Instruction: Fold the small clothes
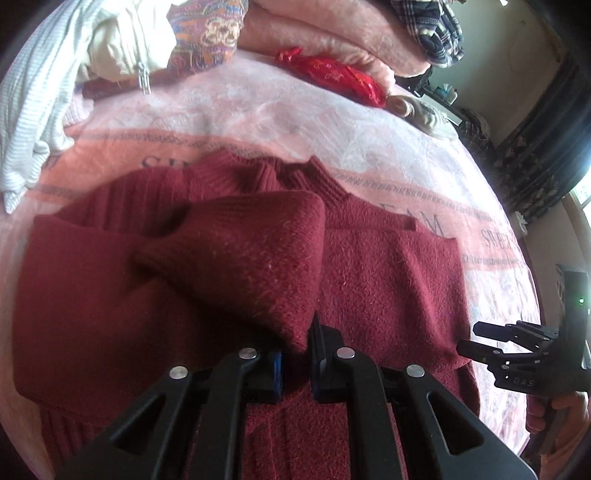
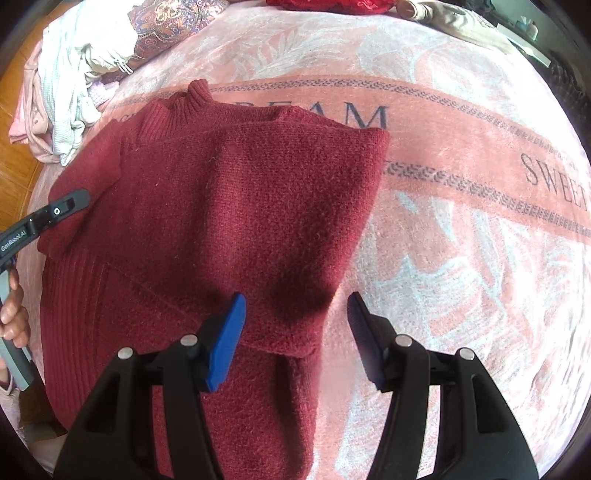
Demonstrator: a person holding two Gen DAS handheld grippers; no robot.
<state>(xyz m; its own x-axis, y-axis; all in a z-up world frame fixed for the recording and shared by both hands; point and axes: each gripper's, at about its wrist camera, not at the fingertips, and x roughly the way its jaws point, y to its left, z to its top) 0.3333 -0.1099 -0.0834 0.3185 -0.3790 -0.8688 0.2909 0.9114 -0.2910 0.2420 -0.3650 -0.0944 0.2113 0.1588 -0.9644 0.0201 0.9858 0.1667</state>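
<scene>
While the left wrist view looks down a maroon knit sweater (image 1: 388,266) spread on a pink blanket (image 1: 258,110) covering the bed, the left tool (image 1: 297,360) is pressed together, pinching a fold of the sweater's sleeve (image 1: 236,251), which is drawn across the body of the garment. Beyond the ribbed collar (image 1: 273,173) lie a heap of pale clothes (image 1: 55,81), a red wrapped bundle (image 1: 332,74) and a folded pink blanket (image 1: 332,29). The right tool (image 1: 476,339) shows at the right edge, just off the sweater's side. In the right wrist view, the right tool (image 2: 295,332) stands spread above the sweater's (image 2: 229,206) right edge, its blue pads (image 2: 225,343) gripping nothing. The sweater lies flat on the lettered blanket (image 2: 461,184), and the left tool (image 2: 62,206) reaches onto its left shoulder, a hand (image 2: 13,314) behind it.
</scene>
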